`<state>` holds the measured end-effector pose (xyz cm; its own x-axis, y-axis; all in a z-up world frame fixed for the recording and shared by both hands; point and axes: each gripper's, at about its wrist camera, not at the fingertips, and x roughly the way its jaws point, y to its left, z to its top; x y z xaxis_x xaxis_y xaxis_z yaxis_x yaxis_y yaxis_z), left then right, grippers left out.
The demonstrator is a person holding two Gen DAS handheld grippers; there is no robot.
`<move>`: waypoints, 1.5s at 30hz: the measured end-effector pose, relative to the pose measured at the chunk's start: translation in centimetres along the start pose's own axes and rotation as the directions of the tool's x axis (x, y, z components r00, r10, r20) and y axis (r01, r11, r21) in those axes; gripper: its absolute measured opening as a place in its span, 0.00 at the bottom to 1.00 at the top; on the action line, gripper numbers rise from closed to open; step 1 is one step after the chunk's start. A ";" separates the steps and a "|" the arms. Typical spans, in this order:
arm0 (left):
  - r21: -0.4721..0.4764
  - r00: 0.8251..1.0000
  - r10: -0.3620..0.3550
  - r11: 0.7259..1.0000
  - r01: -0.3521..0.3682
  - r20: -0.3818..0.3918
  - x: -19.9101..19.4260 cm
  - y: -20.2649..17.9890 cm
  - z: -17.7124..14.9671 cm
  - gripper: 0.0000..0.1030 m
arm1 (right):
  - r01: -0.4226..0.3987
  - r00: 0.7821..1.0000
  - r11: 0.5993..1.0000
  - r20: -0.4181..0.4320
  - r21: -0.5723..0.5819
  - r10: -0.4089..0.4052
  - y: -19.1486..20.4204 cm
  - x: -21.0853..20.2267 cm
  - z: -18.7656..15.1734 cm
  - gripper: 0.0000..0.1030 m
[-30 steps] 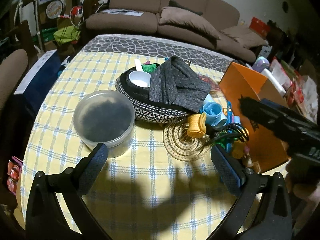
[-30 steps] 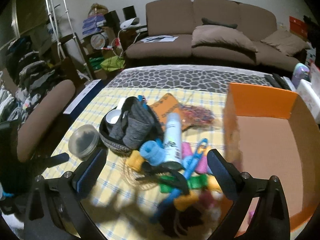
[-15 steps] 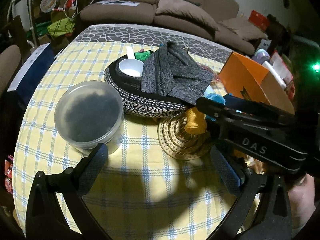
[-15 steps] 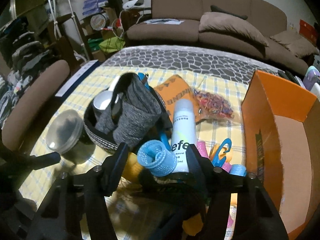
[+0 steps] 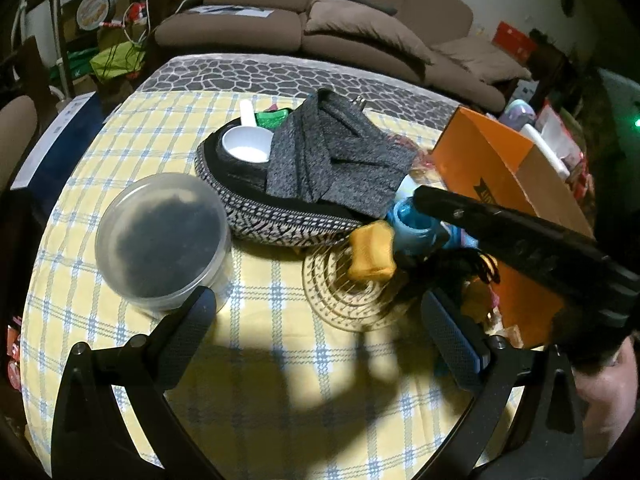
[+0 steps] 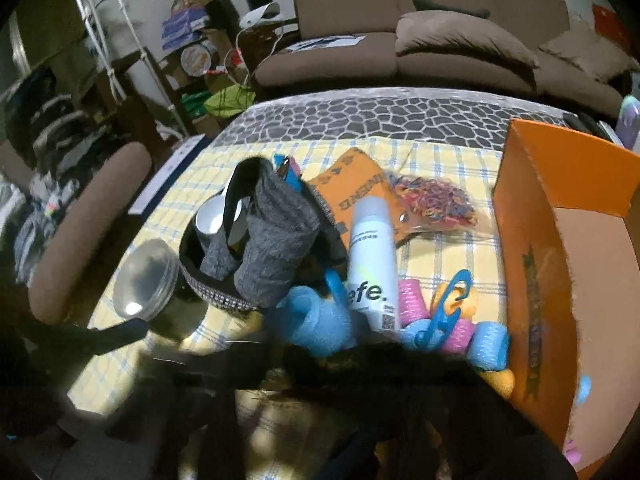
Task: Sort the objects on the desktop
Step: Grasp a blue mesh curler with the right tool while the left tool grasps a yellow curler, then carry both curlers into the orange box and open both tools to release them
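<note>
A: Where do the two tools stand?

B: The left tool [image 5: 316, 320] hangs over the checked table [image 5: 280, 380], its fingers wide apart with nothing between them. The right tool [image 5: 424, 196] has its jaws together, in the pile beside the orange box [image 6: 560, 240]; what it pinches, I cannot tell.

A: And the pile?

B: Blue roller [image 6: 316, 324], white spray can [image 6: 372, 256] and pink rollers [image 6: 412, 304], all left of that box.

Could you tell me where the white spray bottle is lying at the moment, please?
In the right wrist view the white spray bottle lies mid-table, between the grey cloth in the patterned pouch on its left and the orange box on its right.
</note>
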<state>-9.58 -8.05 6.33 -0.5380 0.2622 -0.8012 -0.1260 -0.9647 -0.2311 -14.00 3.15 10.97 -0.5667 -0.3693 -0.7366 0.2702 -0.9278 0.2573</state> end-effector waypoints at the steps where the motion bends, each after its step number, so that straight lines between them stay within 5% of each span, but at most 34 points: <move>1: 0.004 1.000 0.000 1.000 0.000 0.004 0.1 -0.2 0.1 1.00 | -0.012 1.000 1.000 0.007 0.017 0.011 -0.4 -0.4 0.1 0.08; 7: 0.008 1.000 0.011 1.000 -0.011 0.017 0.9 -0.8 0.6 1.00 | -0.012 1.000 0.998 -0.006 0.063 0.012 -1.3 -1.2 0.4 0.14; 10: 0.010 1.000 0.018 1.000 -0.018 0.021 1.8 -1.1 0.9 0.98 | -0.002 1.000 0.998 -0.004 0.067 0.002 -1.5 -1.3 0.3 0.45; 12: 0.006 1.000 0.020 1.000 -0.020 0.019 2.4 -1.2 1.1 0.90 | -0.008 1.000 0.997 0.003 0.074 0.008 -1.5 -1.5 0.2 0.53; 15: 0.006 0.999 0.033 0.999 -0.033 0.006 3.3 -1.2 1.2 0.68 | -0.018 1.000 0.997 0.008 0.077 0.017 -1.6 -1.5 0.3 0.53; 24: 0.055 1.000 -0.008 0.998 0.008 0.007 3.1 -2.1 0.6 0.26 | -0.004 1.000 0.998 -0.009 0.058 0.004 -1.4 -0.6 0.2 0.53; 35: -0.012 0.999 -0.028 1.000 0.028 0.028 1.1 0.5 1.0 0.25 | 0.039 0.999 0.998 -0.018 -0.039 -0.040 0.3 1.1 -0.3 0.65; 45: -0.072 0.995 -0.043 0.996 0.049 0.094 -2.6 2.8 2.5 0.26 | 0.106 0.994 0.984 -0.016 -0.145 -0.110 1.7 1.7 -0.1 0.66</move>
<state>-10.61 -11.53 9.17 -0.6081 0.2997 -0.7352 -0.0921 -0.9464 -0.3096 -14.42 0.97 10.10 -0.5802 -0.2643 -0.7704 0.3182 -0.9443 0.0843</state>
